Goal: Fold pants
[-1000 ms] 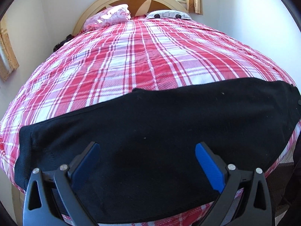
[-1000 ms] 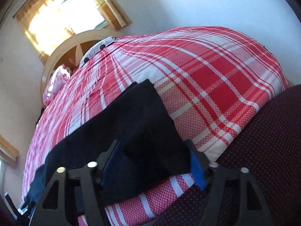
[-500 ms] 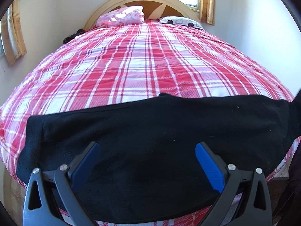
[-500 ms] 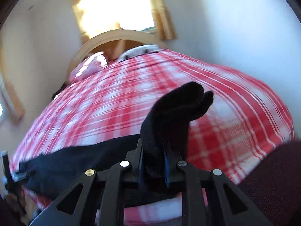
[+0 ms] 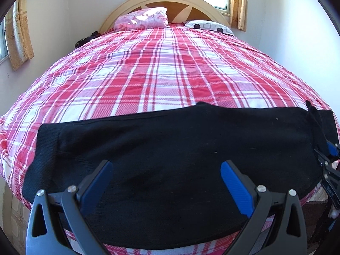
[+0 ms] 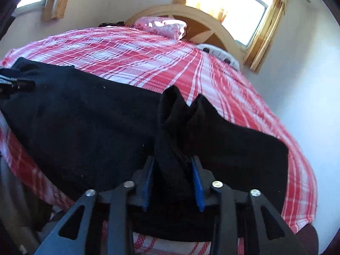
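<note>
Black pants [image 5: 170,140] lie across the near edge of a red plaid bed [image 5: 161,70]. My left gripper [image 5: 165,176] hovers open over their middle, nothing between its blue pads. It shows at the left edge of the right wrist view [image 6: 17,85]. My right gripper [image 6: 172,165] has a bunched fold of the pants [image 6: 176,114] standing up between its jaws. Those jaws are opening and the pads no longer squeeze the cloth. In the left wrist view it sits at the pants' right end [image 5: 328,157].
A pink pillow [image 5: 142,18] and a white patterned pillow [image 5: 209,26] lie by the wooden headboard [image 5: 170,0]. Curtained windows are behind the headboard and on the left wall. White walls close in on both sides of the bed.
My right gripper shut on the pants' right end, rolled, and carried the raised fold leftwards over the pants; its jaws now stand wider. The left gripper drifted slightly, still open.
</note>
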Demonstrator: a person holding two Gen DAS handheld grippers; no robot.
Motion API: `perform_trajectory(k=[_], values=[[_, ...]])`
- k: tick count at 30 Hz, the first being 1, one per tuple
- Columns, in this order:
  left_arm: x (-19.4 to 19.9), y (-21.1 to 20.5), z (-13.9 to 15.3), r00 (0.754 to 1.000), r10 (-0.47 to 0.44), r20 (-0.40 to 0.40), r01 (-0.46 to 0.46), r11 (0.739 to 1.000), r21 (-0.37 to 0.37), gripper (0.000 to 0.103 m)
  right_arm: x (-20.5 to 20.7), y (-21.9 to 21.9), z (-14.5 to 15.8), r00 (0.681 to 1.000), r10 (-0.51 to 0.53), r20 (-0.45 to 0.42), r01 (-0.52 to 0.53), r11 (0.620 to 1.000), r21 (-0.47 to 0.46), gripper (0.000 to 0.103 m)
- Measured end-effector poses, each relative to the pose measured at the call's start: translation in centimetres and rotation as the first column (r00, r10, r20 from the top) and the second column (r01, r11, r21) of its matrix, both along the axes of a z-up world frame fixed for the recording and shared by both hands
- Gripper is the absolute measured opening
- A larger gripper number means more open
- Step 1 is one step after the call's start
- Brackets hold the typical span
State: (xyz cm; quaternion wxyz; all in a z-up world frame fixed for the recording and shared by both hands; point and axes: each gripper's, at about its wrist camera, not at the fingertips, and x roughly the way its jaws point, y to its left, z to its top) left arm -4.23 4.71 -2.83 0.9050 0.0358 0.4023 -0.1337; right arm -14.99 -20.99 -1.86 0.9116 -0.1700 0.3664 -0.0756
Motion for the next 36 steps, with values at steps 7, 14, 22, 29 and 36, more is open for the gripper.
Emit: perform_trajectory(k=[7, 14, 22, 29, 36], values=[[0.2, -0.4, -0.2, 1.000, -0.005, -0.006, 0.005, 1.000, 0.000, 0.103, -4.0, -2.6, 3.4, 0.983, 0.173, 0.053, -0.179, 0.888, 0.424, 0.070], [-0.9, -2.3, 0.5, 0.997, -0.072, 0.033, 0.071, 0.997, 0.035, 0.103, -4.4, -7.9, 4.4, 0.991, -0.064, 0.115, 0.007, 0.899, 0.439, 0.031], [-0.7, -2.1, 0.3, 0.998, -0.055, 0.014, 0.054, 0.998, 0.037, 0.103, -2.8, -4.5, 1.1, 0.994, 0.073, 0.080, -0.094, 0.943, 0.319, 0.033], [-0.9, -2.1, 0.4, 0.998, -0.057, 0.026, 0.055, 0.997, 0.050, 0.103, -1.7, -5.6, 2.2, 0.990, 0.058, 0.126, -0.110, 0.886, 0.451, 0.007], [-1.0, -2.7, 0.0, 0.998, -0.070, 0.000, 0.070, 0.997, 0.030, 0.103, -4.7, -4.2, 3.3, 0.968, 0.227, 0.104, -0.250, 0.877, 0.410, 0.007]])
